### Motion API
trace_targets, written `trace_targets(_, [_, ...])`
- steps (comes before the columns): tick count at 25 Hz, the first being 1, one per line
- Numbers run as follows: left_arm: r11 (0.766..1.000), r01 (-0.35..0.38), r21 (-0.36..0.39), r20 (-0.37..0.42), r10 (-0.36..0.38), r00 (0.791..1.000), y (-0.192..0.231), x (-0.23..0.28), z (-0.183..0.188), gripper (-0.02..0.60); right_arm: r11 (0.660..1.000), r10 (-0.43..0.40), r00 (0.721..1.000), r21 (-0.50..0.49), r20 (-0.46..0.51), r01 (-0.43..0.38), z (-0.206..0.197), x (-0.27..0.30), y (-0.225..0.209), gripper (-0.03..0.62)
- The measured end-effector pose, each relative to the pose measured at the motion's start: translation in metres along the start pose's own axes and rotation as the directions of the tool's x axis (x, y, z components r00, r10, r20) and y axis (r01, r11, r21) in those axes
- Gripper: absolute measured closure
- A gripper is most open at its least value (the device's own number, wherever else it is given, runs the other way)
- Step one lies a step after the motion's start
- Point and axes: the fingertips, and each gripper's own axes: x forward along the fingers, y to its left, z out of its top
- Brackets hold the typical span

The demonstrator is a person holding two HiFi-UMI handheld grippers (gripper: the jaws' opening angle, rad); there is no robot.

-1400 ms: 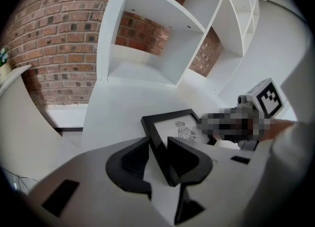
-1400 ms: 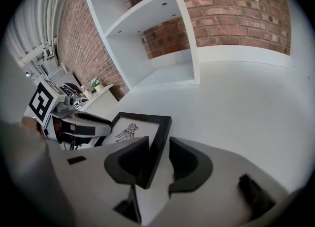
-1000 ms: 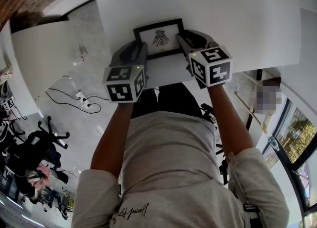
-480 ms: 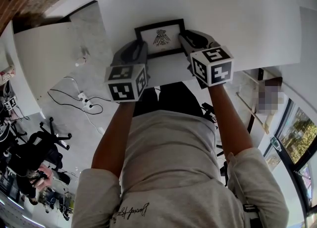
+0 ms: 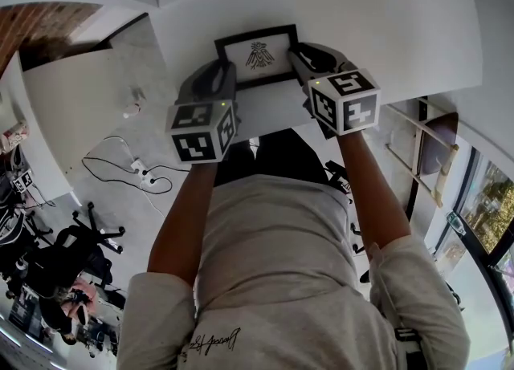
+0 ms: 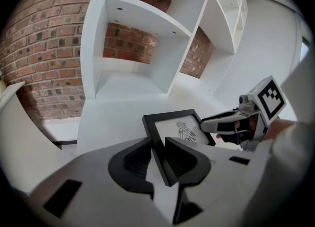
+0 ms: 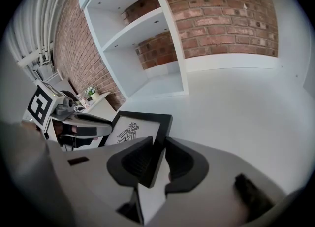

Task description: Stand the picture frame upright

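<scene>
A black picture frame point(image 5: 257, 57) with a white mat and a small dark insect print is held over the white table point(image 5: 385, 31), its face tilted up. My left gripper point(image 5: 215, 81) has the frame's left edge point(image 6: 157, 140) between its pads. Its jaws have just been closing and now press on that edge. My right gripper point(image 5: 312, 63) grips the frame's right edge point(image 7: 160, 140) the same way, its jaws also having just closed in. Each gripper view shows the other gripper across the frame: the right gripper point(image 6: 221, 122) and the left gripper point(image 7: 88, 122).
A white shelf unit point(image 6: 138, 48) against a brick wall point(image 6: 39, 53) stands beyond the table. To the left, the floor holds cables and a power strip point(image 5: 136, 172) and office chairs point(image 5: 72, 248). A wooden rack point(image 5: 426, 160) is at the right.
Both grippers and the frame between them have risen a little and shifted up in the head view. The jaws have narrowed onto the frame's side edges.
</scene>
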Motion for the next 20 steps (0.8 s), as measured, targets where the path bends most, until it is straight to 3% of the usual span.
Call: trace_targets(20, [0.991, 0.024, 0.134, 0.100, -0.037, 0.994, -0.017, 0.002, 0.065, 0.486, 0.999, -0.049, 0.988, 0.012, 0.146, 0.048, 0.051, -0.026, -0.021, 0.499])
